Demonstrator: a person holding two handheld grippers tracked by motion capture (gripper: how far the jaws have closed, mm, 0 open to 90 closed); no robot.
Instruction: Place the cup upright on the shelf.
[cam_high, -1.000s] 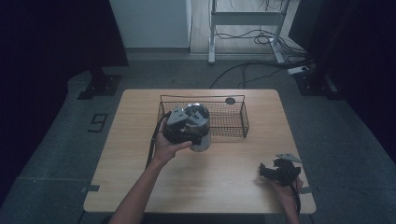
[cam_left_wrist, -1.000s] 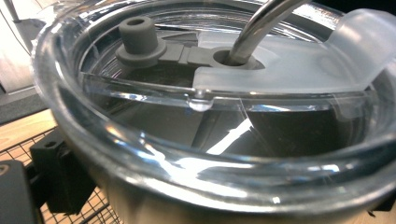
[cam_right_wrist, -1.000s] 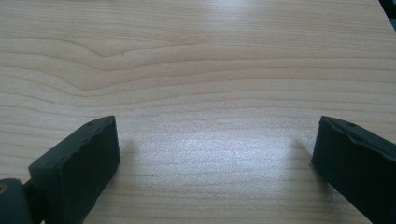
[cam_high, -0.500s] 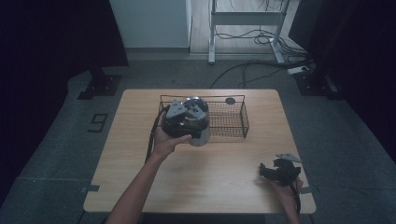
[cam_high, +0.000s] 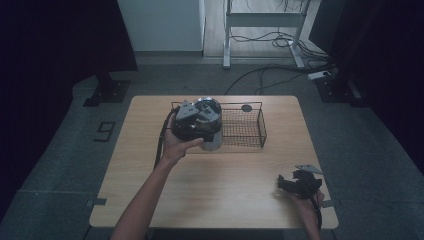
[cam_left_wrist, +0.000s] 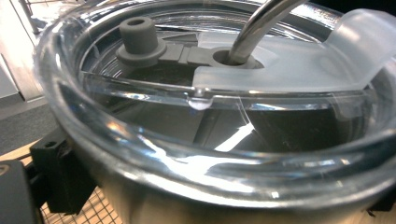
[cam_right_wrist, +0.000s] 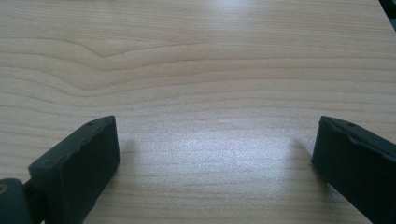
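A steel tumbler (cam_high: 213, 141) with a clear lid (cam_left_wrist: 210, 93), a metal straw (cam_left_wrist: 254, 28) and a grey stopper (cam_left_wrist: 139, 37) is held upright off the table, over the left end of a black wire basket (cam_high: 245, 132). My left gripper (cam_high: 192, 122) is shut on the tumbler just under its rim; one black finger (cam_left_wrist: 53, 172) shows beside the cup wall. My right gripper (cam_high: 295, 184) rests near the table's front right corner. It is open, with bare wood between its fingers (cam_right_wrist: 79, 163).
The wooden table (cam_high: 220, 190) has free room across its front and middle. A small dark round object (cam_high: 246, 107) lies behind the basket near the far edge. Cables and a metal frame stand on the floor beyond the table.
My left gripper has carried the tumbler a little farther away, toward and over the basket's left end. The right gripper has not moved.
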